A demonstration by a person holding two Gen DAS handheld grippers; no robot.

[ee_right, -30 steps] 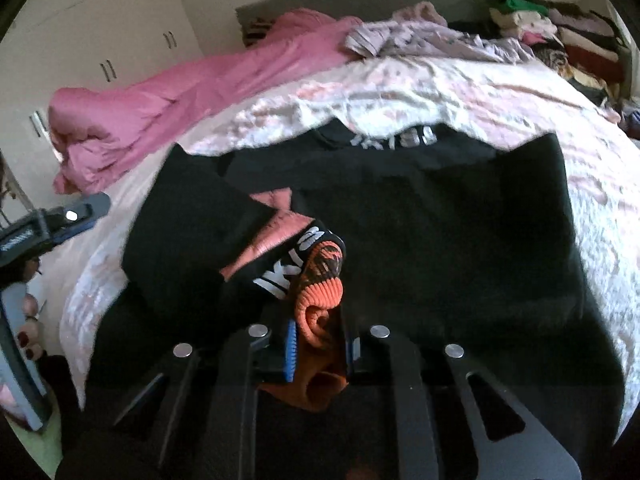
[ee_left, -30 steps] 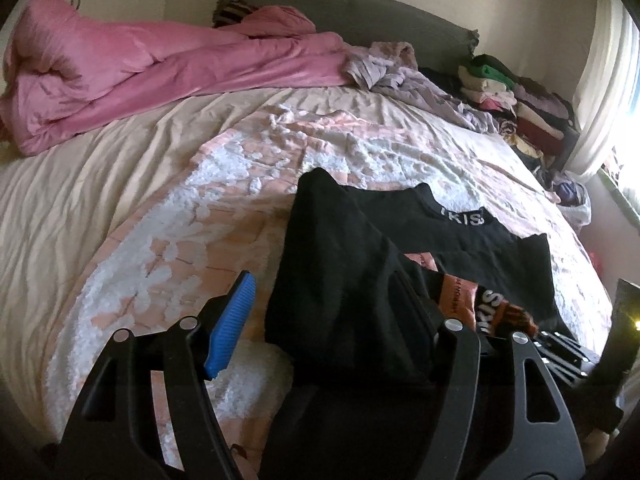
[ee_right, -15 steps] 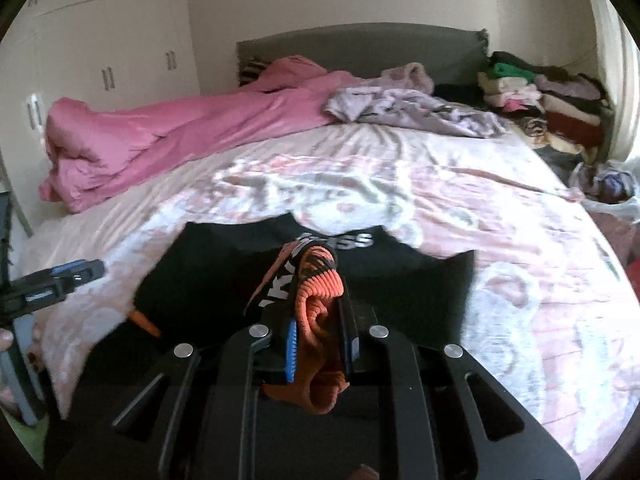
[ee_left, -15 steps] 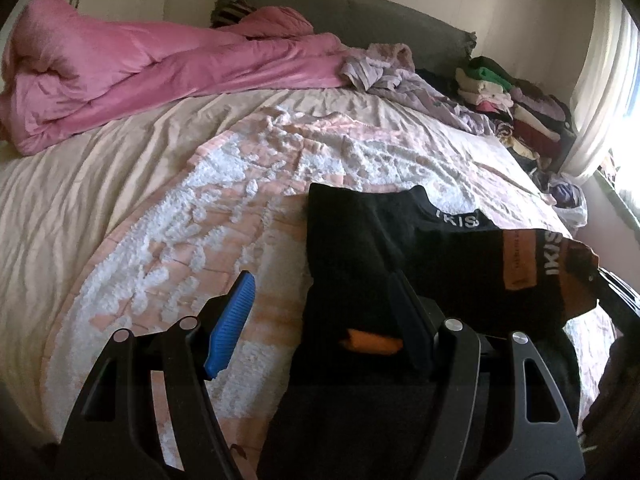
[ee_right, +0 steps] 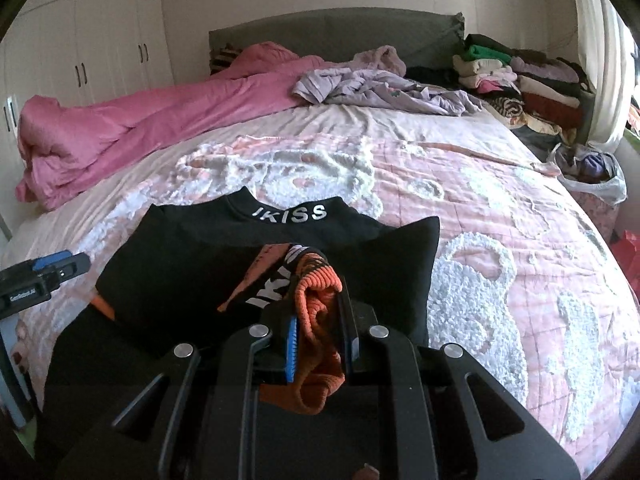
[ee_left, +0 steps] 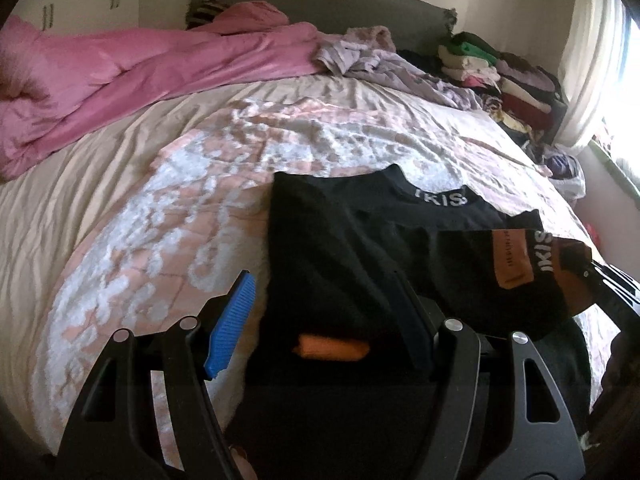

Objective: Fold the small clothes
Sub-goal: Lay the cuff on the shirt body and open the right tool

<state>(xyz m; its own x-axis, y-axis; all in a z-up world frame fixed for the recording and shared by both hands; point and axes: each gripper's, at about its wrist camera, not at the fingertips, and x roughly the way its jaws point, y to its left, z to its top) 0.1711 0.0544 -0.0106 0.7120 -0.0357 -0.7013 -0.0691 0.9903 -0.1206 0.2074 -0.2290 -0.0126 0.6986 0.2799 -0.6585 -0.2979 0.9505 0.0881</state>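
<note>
A black sweater [ee_left: 360, 240] with white "IKISS" lettering on its collar [ee_right: 292, 214] lies on the pink-and-white bedspread [ee_right: 500, 208]. My right gripper [ee_right: 320, 320] is shut on the orange ribbed cuff [ee_right: 320, 304] of one sleeve, holding it up over the sweater's body. In the left wrist view that gripper [ee_left: 612, 280] is at the right, with the sleeve stretched across to it. My left gripper [ee_left: 320, 320] is open at the sweater's near left edge. Its blue pad [ee_left: 232, 328] is clear of the cloth, and black cloth covers its other finger. A second orange cuff [ee_left: 332, 346] peeks out below the fold.
A crumpled pink duvet [ee_left: 120, 80] lies along the far left of the bed, with lilac clothes [ee_right: 380, 88] by the grey headboard. Stacks of folded clothes [ee_right: 528, 76] sit at the far right, with a plastic bag [ee_right: 592, 172] beside the bed. White wardrobes [ee_right: 80, 52] stand at the left.
My right gripper has risen and pulled back with the orange cuff, drawing the sleeve across the sweater toward the right. My left gripper has shifted a little sideways and stays open.
</note>
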